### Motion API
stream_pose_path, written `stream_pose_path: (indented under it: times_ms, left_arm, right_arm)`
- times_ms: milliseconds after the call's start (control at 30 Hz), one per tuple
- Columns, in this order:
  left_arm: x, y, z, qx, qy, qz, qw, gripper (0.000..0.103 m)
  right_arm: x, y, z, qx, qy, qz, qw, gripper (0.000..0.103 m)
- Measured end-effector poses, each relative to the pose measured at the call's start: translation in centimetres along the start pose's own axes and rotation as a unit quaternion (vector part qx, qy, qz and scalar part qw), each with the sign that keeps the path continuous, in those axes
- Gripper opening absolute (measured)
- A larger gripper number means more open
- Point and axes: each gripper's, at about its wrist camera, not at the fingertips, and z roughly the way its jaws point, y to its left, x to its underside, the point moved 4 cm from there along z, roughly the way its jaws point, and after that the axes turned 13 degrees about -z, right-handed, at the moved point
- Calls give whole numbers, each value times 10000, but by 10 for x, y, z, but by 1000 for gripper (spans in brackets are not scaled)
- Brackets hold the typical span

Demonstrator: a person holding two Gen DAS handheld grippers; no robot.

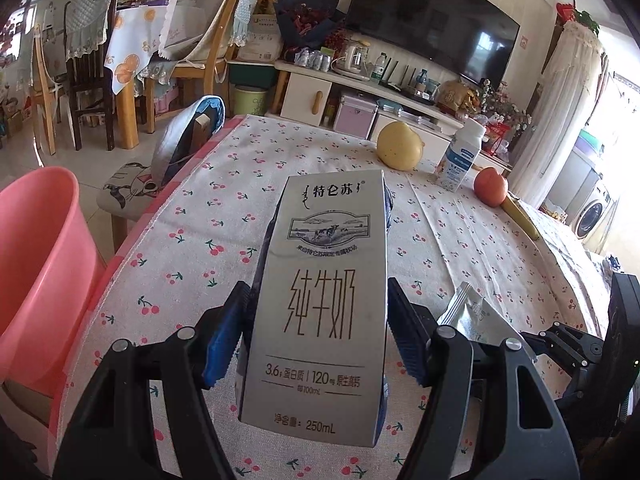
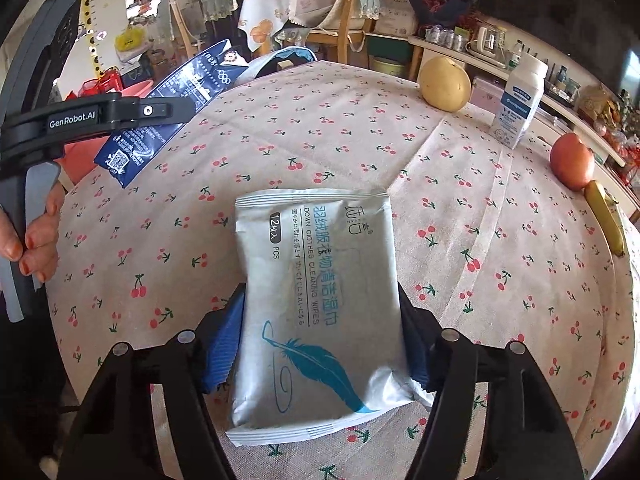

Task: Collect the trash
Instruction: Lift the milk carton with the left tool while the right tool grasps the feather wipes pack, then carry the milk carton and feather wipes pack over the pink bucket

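Observation:
My left gripper [image 1: 316, 320] is shut on a grey milk carton [image 1: 320, 304], held above the cherry-print tablecloth [image 1: 208, 216]. The carton's dark blue side [image 2: 176, 108] and the left gripper [image 2: 120, 114] also show in the right wrist view. My right gripper [image 2: 322, 328] is shut on a pale blue wet-wipes packet [image 2: 320, 304], held just over the table. A corner of that packet [image 1: 476, 316] shows in the left wrist view. A pink bin [image 1: 40, 264] stands by the table's left edge.
At the far side of the table are a yellow pear [image 2: 445, 84], a white bottle [image 2: 518, 104], a red apple [image 2: 572, 162] and a banana [image 2: 608, 216]. A stool with a bag [image 1: 188, 140] and chairs [image 1: 84, 72] stand beyond the table.

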Motion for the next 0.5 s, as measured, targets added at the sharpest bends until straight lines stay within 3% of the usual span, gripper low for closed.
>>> stream_pose_path:
  times_ms: [500]
  left_arm:
    - [-27, 23, -23, -453, -574, -7, 9973, 69]
  right_arm:
    - [-23, -3, -16, 115, -172, 701, 9973, 68]
